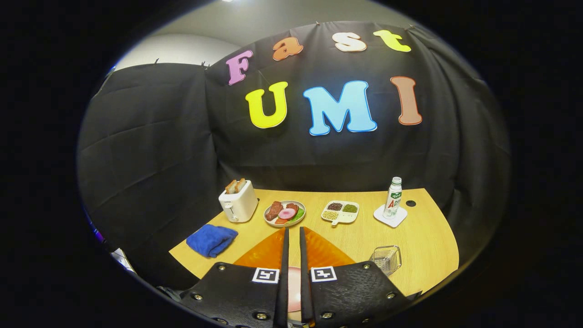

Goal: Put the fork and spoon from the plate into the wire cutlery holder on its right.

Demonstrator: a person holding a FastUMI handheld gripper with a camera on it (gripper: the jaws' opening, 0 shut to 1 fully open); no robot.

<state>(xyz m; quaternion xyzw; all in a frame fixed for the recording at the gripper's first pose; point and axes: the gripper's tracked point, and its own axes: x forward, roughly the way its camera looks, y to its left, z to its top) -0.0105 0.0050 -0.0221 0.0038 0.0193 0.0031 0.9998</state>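
Wire cutlery holder sits on the wooden table to the right of my fingers, apparently empty. My gripper is nearly closed, gripping nothing, above the orange mat; the pink plate peeks between my fingers, its fork and spoon hidden. I judge nothing moved yet.

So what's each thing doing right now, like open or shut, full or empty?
gripper: fingers nearly closed, nothing between them
wire cutlery holder: upright, looks empty
toaster: bread slices sticking up
bottle: upright, capped, on a coaster
blue cloth: folded
food plate: full
divided dish: compartments filled
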